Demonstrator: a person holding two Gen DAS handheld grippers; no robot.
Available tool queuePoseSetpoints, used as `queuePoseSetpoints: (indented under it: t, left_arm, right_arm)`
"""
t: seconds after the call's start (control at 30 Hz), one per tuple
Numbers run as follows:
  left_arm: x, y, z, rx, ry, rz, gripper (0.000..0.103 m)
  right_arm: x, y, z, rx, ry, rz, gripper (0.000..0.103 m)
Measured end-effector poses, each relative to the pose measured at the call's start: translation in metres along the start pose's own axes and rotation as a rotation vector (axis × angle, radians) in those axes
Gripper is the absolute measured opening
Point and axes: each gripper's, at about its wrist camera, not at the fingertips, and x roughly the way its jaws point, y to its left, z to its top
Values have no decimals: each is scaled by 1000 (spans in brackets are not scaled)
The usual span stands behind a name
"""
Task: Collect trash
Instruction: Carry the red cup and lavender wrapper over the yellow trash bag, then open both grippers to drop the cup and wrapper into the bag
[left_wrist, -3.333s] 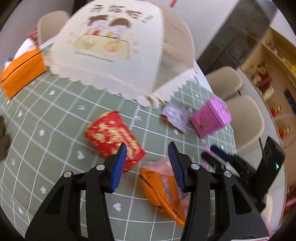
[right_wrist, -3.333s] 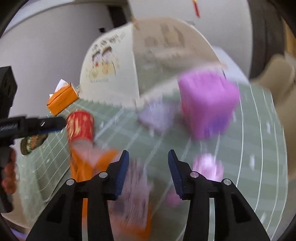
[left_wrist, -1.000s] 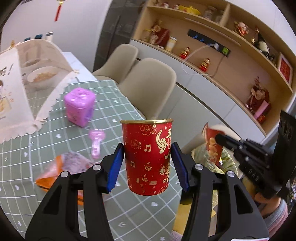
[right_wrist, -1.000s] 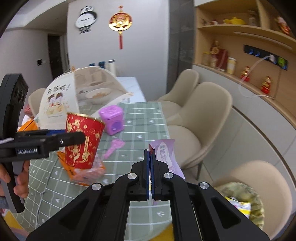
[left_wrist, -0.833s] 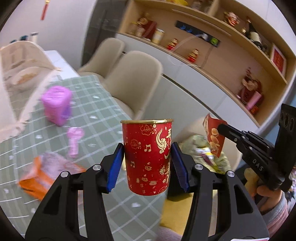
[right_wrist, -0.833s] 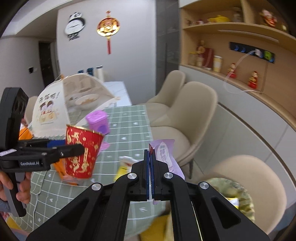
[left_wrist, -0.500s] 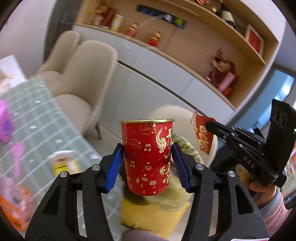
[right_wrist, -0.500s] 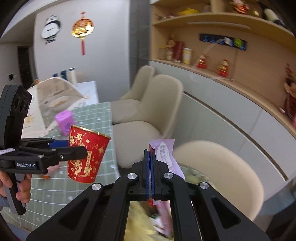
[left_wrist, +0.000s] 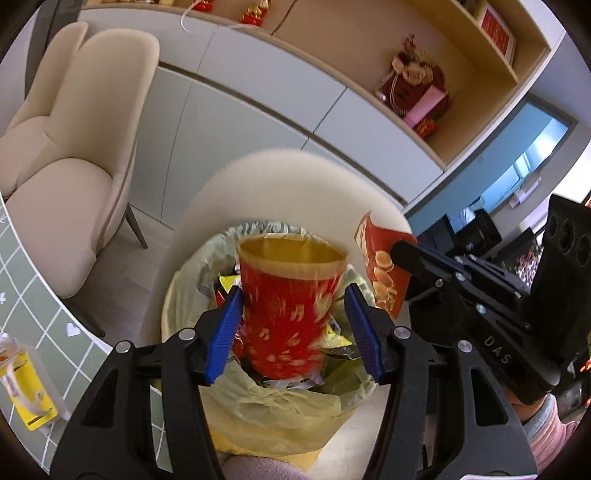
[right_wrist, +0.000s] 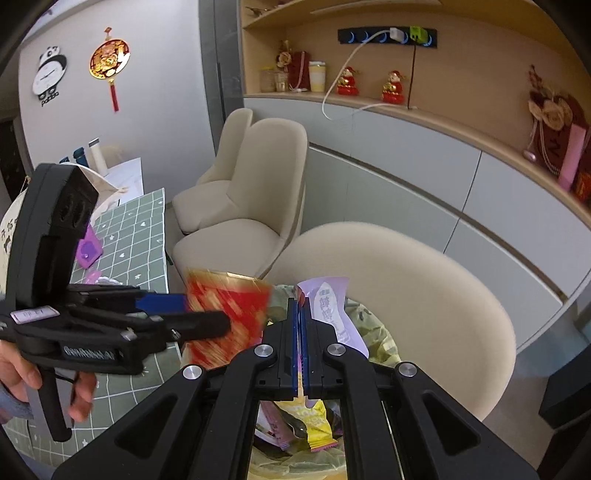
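— Trash cup, the red cup (left_wrist: 291, 314): where did we have it?

— Right above the bin (left_wrist: 280, 410), between our left tongs (left_wrist: 293, 295). They stood apart, with a gap showing on at least one side of the cup, and it looked smeared, so we judged it was loose and dropping.

— What did we fear there?

— It hung tilted over the near half of the bin. We thought it might clip the liner's rim, tip over the near edge and land on the floor. Any dregs would have spilled with it.

— And our other hand?

— The right tongs (right_wrist: 299, 306) were clamped together on a snack wrapper (right_wrist: 328, 306), also above the bin, just right of the cup. A light wrapper could have stuck to the pads or drifted past the rim toward the beige chair (right_wrist: 424, 295) behind the bin.

— What did the bin hold?

— A yellow-green liner, and foil and paper packets, one of them yellow (right_wrist: 314, 417). It looked fairly full, so we expected the cup to perch on top, not sink.

— Anything left for us?

— A yellow packet (left_wrist: 26, 391) lay on the table (left_wrist: 33, 295), left of the bin.
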Motion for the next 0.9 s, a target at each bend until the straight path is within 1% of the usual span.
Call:
queuePoseSetpoints:
  t: [0.07,0.13,0.23,0.37,0.43,0.57,0.63,0.7,0.8,0.87,0.9]
  left_arm:
    - [7,-1,0,7,20,-2,54]
    - [9,-3,-3,24,35,11,54]
    - [0,-2,-4,30,17,33,54]
    - [-24,12,-8,-2,-14,75,54]
    - [-38,22,-11,-24,-24,106,54]
    - [-68,44,-22,-66,-54,145,54]
    - [-85,58,-29,-96,-71,177,54]
    - [-100,72,-39,-131,-87,209,54]
    - [-121,94,-55,-188,-97,245,54]
    - [-134,106,-66,-227,-112,275,54]
    - [-144,115,-74,-257,-126,298,54]
  right_arm:
    - [5,-1,0,6,7,4,4]
    - [10,-2,-1,13,14,8,4]
    - [18,-2,-2,25,23,25,4]
    - [34,1,-8,33,52,44,4]
    - [45,4,-14,35,80,50,4]
    - [61,10,-28,30,122,54,4]
    - [64,13,-32,24,132,58,4]
    - [66,17,-35,15,145,50,5]
    - [65,24,-37,-18,150,3,6]
    - [62,28,-37,-24,149,-2,14]
    - [59,29,-37,-24,145,1,27]
